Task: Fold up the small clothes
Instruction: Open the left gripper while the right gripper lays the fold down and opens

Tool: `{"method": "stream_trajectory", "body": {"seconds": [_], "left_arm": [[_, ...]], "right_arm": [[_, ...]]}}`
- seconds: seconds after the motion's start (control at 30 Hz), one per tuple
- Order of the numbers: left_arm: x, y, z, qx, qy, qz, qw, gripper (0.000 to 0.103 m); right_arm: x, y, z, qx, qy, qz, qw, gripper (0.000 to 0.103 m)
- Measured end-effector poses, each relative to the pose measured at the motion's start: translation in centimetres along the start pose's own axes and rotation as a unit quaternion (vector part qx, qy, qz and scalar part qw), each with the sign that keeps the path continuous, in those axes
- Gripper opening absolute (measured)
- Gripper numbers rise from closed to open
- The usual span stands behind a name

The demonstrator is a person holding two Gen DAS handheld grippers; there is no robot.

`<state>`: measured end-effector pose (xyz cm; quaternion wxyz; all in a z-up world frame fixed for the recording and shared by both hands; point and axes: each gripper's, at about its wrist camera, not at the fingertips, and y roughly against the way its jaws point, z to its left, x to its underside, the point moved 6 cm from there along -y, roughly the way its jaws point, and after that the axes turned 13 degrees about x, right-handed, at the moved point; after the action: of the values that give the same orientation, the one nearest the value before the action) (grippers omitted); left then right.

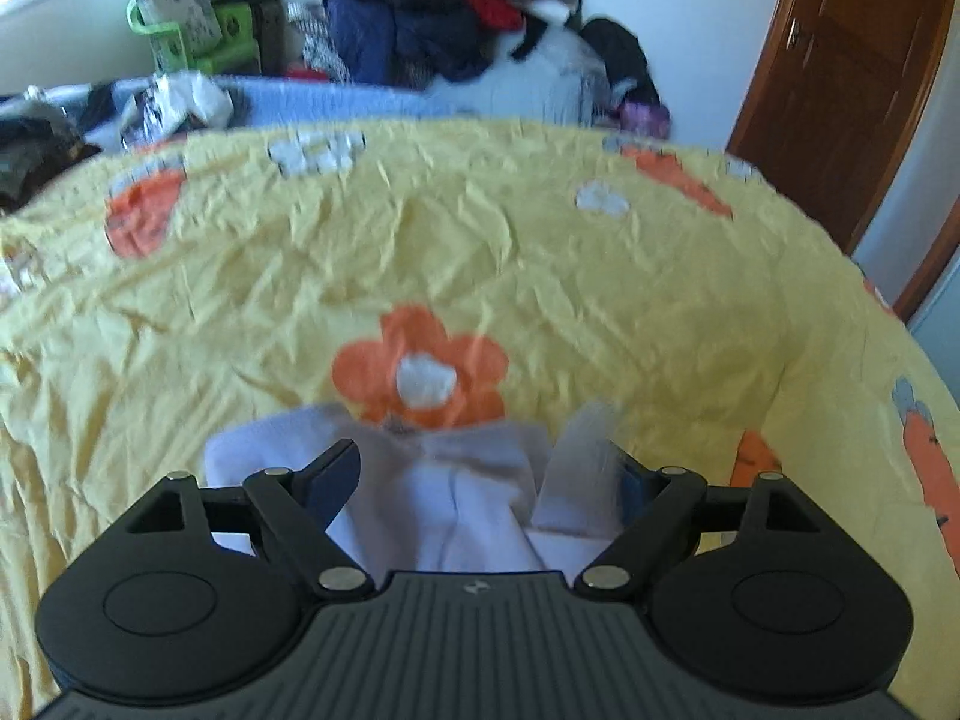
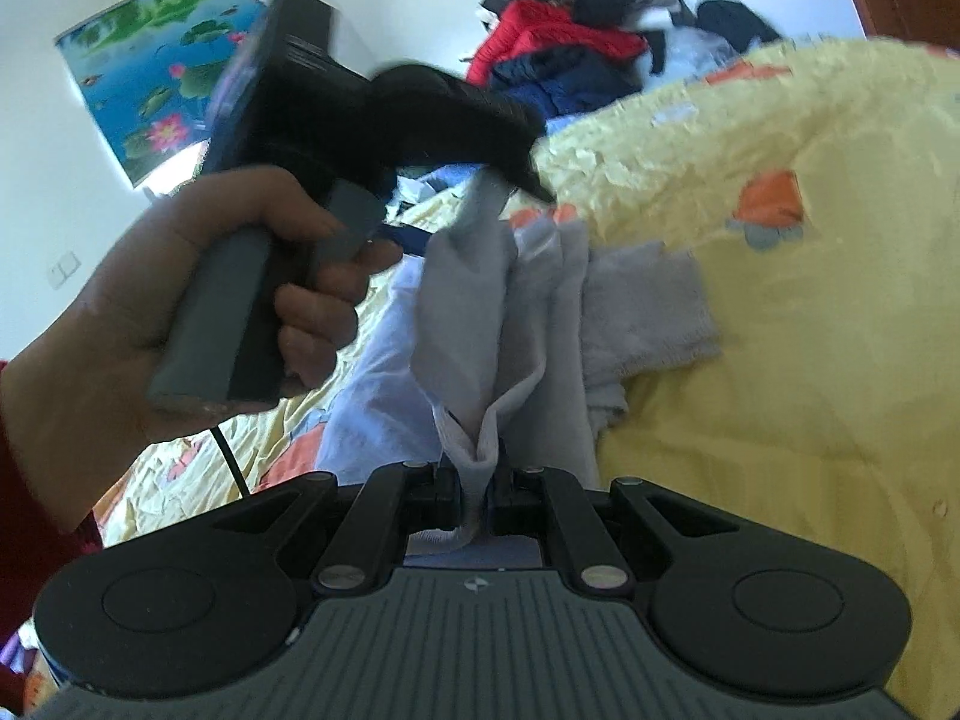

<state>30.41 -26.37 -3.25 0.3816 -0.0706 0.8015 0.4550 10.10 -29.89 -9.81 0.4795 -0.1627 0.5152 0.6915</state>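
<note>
A bedroom, with a bed under a crumpled yellow bedsheet [image 1: 540, 276] printed with orange flowers and carrots. Behind the bed, against the white wall, a high pile of clothes [image 1: 444, 12], red, navy and black. To the right of it a brown wooden door [image 1: 840, 72]; to the left a green basket [image 1: 198, 30] with a patterned bag inside. On the wall in the right wrist view, a lotus pond poster [image 2: 156, 78].

In the left wrist view: left gripper [image 1: 480, 468] with jaws spread wide, the pale grey-white small garment [image 1: 456, 498] lying bunched between and under them. One blurred fold of the cloth standing up just beside the right-side finger [image 1: 636, 480]. Not possible to tell from this view if any finger touches the cloth firmly.

In the right wrist view: right gripper [image 2: 477, 492] pressed together on a lower edge of the same garment [image 2: 528, 312], the pinched cloth rising up from between the fingers. Higher in this view, the left gripper [image 2: 516, 174] seen from the side, motion-blurred, with the top of the cloth hanging from its tip. Left hand [image 2: 168, 300] wrapped around the grey handle, a red sleeve at the wrist. Garment lifted over the sheet, one part draped to the right and resting on the yellow bedsheet [image 2: 780, 360].
</note>
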Motion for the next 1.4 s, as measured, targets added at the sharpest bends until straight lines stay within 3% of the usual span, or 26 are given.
{"method": "stream_trajectory", "body": {"seconds": [0.27,0.33,0.53,0.73,0.8,0.93,1.07,1.17,1.23,1.4], "left_arm": [[0.2,3.2,2.6,-0.029,0.011,-0.033,0.999,0.084],[1.1,4.1,3.6,-0.026,0.023,-0.032,0.9989,0.084],[4.9,7.1,4.4,-0.039,0.015,-0.035,0.9985,0.084],[8.4,9.6,4.4,-0.032,0.018,-0.047,0.9982,0.084],[9.1,10.1,4.2,-0.032,0.01,-0.046,0.9984,0.084],[10.2,11.4,4.2,-0.036,0.0,-0.055,0.9978,0.084],[11.4,12.3,4.5,-0.043,-0.002,-0.064,0.997,0.086],[12.8,12.2,4.6,-0.043,-0.002,-0.054,0.9976,0.087],[13.7,11.8,4.4,-0.035,-0.003,-0.043,0.9985,0.087],[15.2,11.0,4.4,-0.04,-0.006,-0.033,0.9986,0.087]], "right_arm": [[0.1,-1.2,-1.9,-0.032,-0.084,0.043,0.995,0.011],[0.0,-1.6,-2.3,-0.038,-0.101,0.05,0.993,0.017],[0.1,-2.5,-3.7,-0.059,-0.165,0.069,0.982,0.013],[-0.1,-3.2,-3.7,-0.061,-0.167,0.064,0.982,0.013],[-0.2,-3.3,-3.8,-0.063,-0.156,0.067,0.983,0.014],[-0.6,-2.0,-4.3,-0.069,-0.149,0.067,0.984,0.026],[-1.9,0.0,-4.8,-0.028,-0.113,0.032,0.993,0.03],[-3.5,1.5,-3.9,0.025,-0.043,-0.02,0.999,0.031],[-5.1,1.4,-2.2,0.018,-0.001,-0.039,0.999,0.031],[-9.4,-3.6,4.0,0.006,0.114,-0.02,0.993,0.032]]}}
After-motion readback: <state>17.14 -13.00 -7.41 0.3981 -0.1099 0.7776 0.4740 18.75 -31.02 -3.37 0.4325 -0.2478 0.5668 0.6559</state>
